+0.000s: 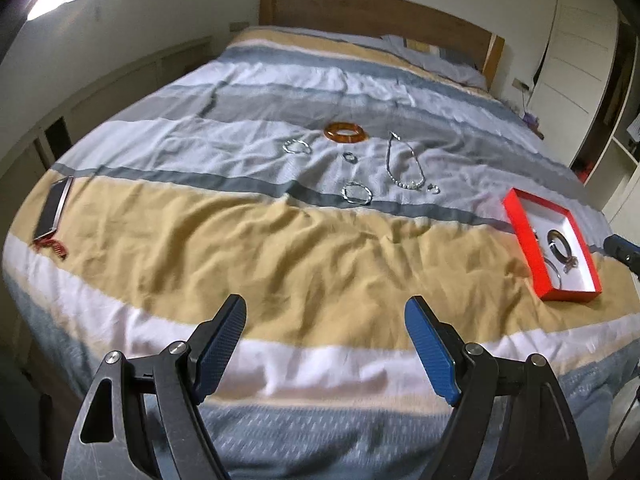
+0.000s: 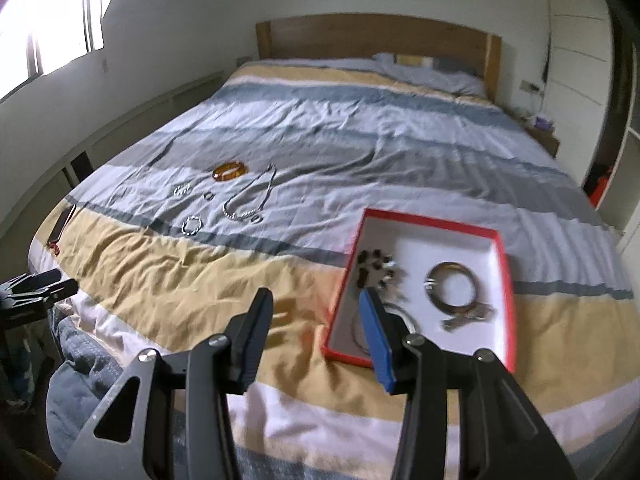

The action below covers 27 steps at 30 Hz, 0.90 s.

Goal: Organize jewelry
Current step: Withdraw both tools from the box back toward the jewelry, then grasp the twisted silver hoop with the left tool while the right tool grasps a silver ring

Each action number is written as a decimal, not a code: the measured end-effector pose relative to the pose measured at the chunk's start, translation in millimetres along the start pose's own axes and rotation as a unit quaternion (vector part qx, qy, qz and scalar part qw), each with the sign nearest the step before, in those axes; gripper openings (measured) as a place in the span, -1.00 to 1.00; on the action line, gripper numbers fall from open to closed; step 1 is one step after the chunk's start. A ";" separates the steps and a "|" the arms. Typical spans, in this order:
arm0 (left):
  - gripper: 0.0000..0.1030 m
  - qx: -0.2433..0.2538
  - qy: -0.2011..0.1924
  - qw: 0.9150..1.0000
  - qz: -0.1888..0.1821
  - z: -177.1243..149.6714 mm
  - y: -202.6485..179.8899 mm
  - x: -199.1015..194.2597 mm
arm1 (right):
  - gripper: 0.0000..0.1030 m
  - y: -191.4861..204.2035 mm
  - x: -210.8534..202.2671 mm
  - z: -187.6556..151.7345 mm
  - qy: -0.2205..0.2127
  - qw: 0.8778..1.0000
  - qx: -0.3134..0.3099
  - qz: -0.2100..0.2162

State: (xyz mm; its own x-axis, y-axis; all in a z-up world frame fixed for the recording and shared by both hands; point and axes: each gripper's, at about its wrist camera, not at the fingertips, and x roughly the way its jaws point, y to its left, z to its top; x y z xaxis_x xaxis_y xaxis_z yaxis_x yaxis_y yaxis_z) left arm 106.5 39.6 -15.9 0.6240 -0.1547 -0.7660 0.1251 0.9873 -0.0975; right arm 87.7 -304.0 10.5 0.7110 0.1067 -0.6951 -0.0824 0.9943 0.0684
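Observation:
Jewelry lies on the striped bedspread: an amber bangle, a silver bracelet, a small ring, a bead necklace, a second silver bracelet and a small ring. A red box with a white inside holds a dark bangle and other pieces. In the right wrist view the box shows a bangle and dark beads. My left gripper is open and empty over the yellow stripe. My right gripper is open and empty by the box's left wall.
A phone with a red tassel lies at the bed's left edge. A wooden headboard and pillow stand at the far end. Cabinets run along the left wall, a wardrobe and shelves along the right.

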 end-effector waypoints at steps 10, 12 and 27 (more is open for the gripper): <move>0.45 0.031 0.031 0.999 -0.020 51.9 -24.7 90.2 | -0.16 20.7 94.3 29.4 0.043 0.998 -0.020 0.049; 0.44 0.032 0.035 0.999 -0.022 61.1 -27.2 106.0 | -0.16 26.1 113.2 35.4 0.050 0.997 -0.022 0.056; 0.44 0.035 0.050 0.998 -0.021 99.3 -25.1 185.9 | -0.16 62.3 230.6 76.8 0.083 0.991 -0.051 0.089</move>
State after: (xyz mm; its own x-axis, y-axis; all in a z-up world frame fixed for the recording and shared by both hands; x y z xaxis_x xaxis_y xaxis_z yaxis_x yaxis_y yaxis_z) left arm 296.0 -17.4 -92.8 0.5365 -0.1889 -0.8225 0.2065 0.9744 -0.0891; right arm 300.1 -216.8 -90.6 0.5554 0.2697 -0.7866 -0.2729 0.9527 0.1339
